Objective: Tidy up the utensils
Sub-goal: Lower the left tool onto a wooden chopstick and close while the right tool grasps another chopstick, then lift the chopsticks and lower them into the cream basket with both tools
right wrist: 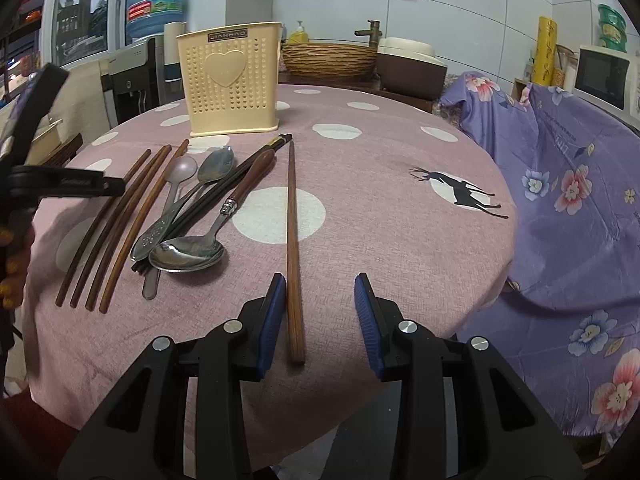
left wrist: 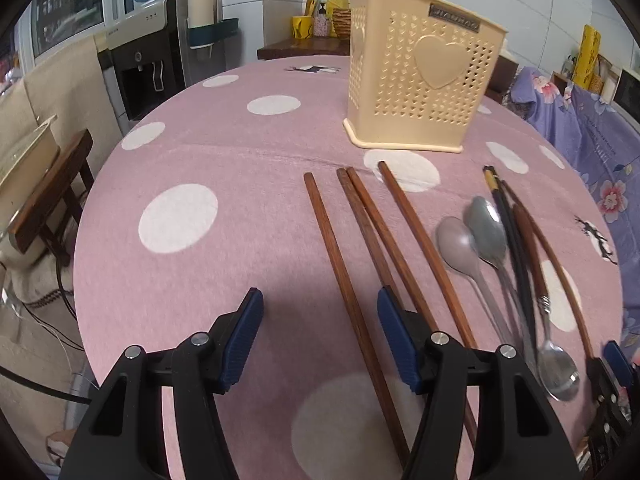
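A cream perforated utensil holder (left wrist: 420, 76) (right wrist: 228, 80) stands upright at the far side of the pink dotted tablecloth (left wrist: 180, 160). Several brown wooden chopsticks (left wrist: 360, 232) (right wrist: 116, 220) lie side by side. My left gripper (left wrist: 320, 304) hangs open over them, with the leftmost chopstick (left wrist: 332, 248) running between its fingers untouched. To their right lie a grey plastic spoon (left wrist: 456, 240), a metal spoon (left wrist: 486, 228), black chopsticks (left wrist: 516, 248) and a wood-handled spoon (right wrist: 188, 254). My right gripper (right wrist: 320, 284) is open around a lone brown chopstick (right wrist: 293, 240), which lies close to its left finger.
The round table's near edge drops off just below both grippers. A purple floral cloth (right wrist: 560, 200) covers furniture to the right. A wooden stool (left wrist: 48, 188) and a water dispenser (left wrist: 136, 68) stand to the left. A woven basket (right wrist: 328, 58) sits behind the table.
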The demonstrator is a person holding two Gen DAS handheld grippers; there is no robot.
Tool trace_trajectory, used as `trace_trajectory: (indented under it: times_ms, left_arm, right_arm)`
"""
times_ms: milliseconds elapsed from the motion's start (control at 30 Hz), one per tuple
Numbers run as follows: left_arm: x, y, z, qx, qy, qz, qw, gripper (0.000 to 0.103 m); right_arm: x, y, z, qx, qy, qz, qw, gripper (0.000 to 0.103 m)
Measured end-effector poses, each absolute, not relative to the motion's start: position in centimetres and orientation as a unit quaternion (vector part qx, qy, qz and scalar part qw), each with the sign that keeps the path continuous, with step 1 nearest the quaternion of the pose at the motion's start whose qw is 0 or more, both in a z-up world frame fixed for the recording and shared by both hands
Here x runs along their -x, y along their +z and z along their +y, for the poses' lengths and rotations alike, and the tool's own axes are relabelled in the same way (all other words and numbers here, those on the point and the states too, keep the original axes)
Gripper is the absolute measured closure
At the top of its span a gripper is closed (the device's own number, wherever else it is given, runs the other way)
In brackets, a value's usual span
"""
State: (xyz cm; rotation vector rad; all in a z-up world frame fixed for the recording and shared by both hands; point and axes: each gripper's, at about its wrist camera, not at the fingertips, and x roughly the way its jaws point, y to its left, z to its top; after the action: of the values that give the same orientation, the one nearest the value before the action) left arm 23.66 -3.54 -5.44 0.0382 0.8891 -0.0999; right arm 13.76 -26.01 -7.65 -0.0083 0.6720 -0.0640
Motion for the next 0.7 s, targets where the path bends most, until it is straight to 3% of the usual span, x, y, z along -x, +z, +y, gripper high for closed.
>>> trace_trajectory:
  times_ms: [100, 233, 300, 433, 567, 700]
  left_arm:
    - [-25.0, -5.2, -3.4, -0.018, -0.050, 0.436, 0.898, 0.049]
    - [-26.8, -5.0, -3.4, -0.024, -0.046, 0.444, 0.895, 0.056]
    - [-27.6, -5.0, -3.4, -0.022, -0.046, 0.448, 0.893, 0.062]
    - [-28.6, -4.9, -3.7, -0.030, -0.038, 0.449, 0.892, 0.072]
    - [-29.0, -4.9, -3.9, -0.035, -0.031, 0.446, 0.894, 0.091]
    - [-29.4, -4.9, -3.4, -0.013, -0.038, 0.452, 0.891, 0.092]
  right_arm:
    - [-13.6, -7.8, -26.1, 0.002, -0.020, 0.323, 0.946, 0.070]
    - [-13.4, -8.0, -25.0, 0.035, 0.000, 0.310, 0.950, 0.090]
    - [-13.5, -8.0, -24.6, 0.042, 0.006, 0.308, 0.950, 0.095]
    - [-13.7, -7.9, -25.1, 0.020, 0.016, 0.312, 0.950, 0.095]
    - [-13.9, -7.8, -25.1, 0.019, 0.018, 0.316, 0.948, 0.095]
    - [-14.1, -7.5, -25.4, 0.017, 0.020, 0.317, 0.948, 0.095]
